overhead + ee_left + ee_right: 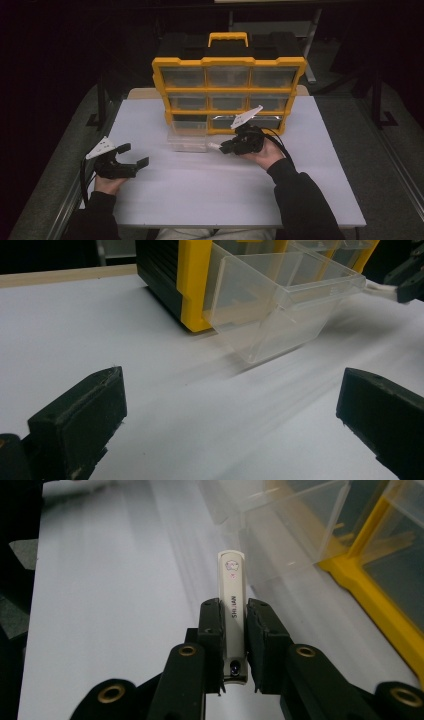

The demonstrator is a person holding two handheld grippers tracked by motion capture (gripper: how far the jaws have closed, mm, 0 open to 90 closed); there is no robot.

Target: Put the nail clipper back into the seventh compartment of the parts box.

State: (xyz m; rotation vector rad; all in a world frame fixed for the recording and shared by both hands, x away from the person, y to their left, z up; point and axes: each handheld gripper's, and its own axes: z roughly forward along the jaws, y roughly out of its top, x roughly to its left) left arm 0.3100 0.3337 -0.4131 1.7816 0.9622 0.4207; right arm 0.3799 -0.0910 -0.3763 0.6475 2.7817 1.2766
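Observation:
A slim white nail clipper (pixel 232 595) with small print on it is clamped between the pads of my right gripper (pixel 234 630), tip pointing away. In the high view my right gripper (pixel 223 147) hovers just right of a clear plastic drawer (pixel 187 141), with the clipper (pixel 214 146) pointing at it. The drawer is pulled out of the bottom left slot of a yellow and black organizer (pixel 227 95). My left gripper (pixel 135 154) rests at the table's left, open with nothing between its fingers. The left gripper view shows the drawer (pixel 280 300) jutting out, apparently empty, and the clipper tip (pixel 380 289) beside it.
The organizer stands at the back middle of the white table (pixel 200 195), with several clear drawers and a yellow handle (pixel 228 38) on top. Its yellow frame (pixel 370 600) lies to the right in the right gripper view. Dark floor surrounds the table.

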